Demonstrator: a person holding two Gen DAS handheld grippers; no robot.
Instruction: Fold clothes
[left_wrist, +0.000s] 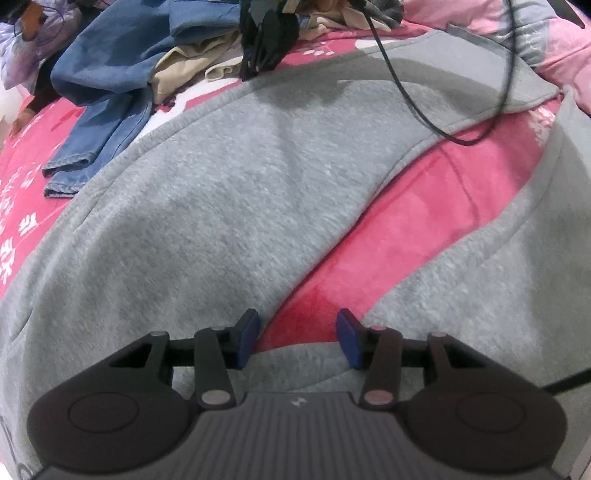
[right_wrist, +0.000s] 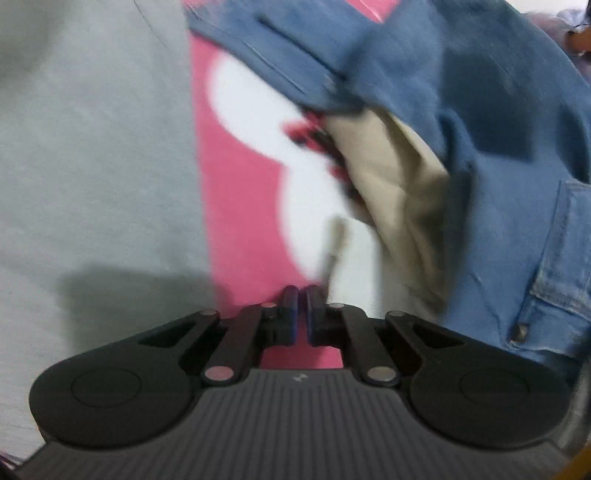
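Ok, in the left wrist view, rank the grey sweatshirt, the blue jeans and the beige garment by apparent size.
1. grey sweatshirt, filling most of the view, though nearest the camera
2. blue jeans
3. beige garment, partly buried under the jeans, so its true extent is unclear

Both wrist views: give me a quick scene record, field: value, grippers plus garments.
surface: pink patterned bedding
main garment: grey sweatshirt, spread flat on the bedding
left gripper: open, empty, just above the sweatshirt
right gripper: shut, nothing visible between its fingers
other clothes: blue jeans and beige garment, piled beyond the sweatshirt
cable: black cable lying across the sweatshirt
image quality: right wrist view motion-blurred
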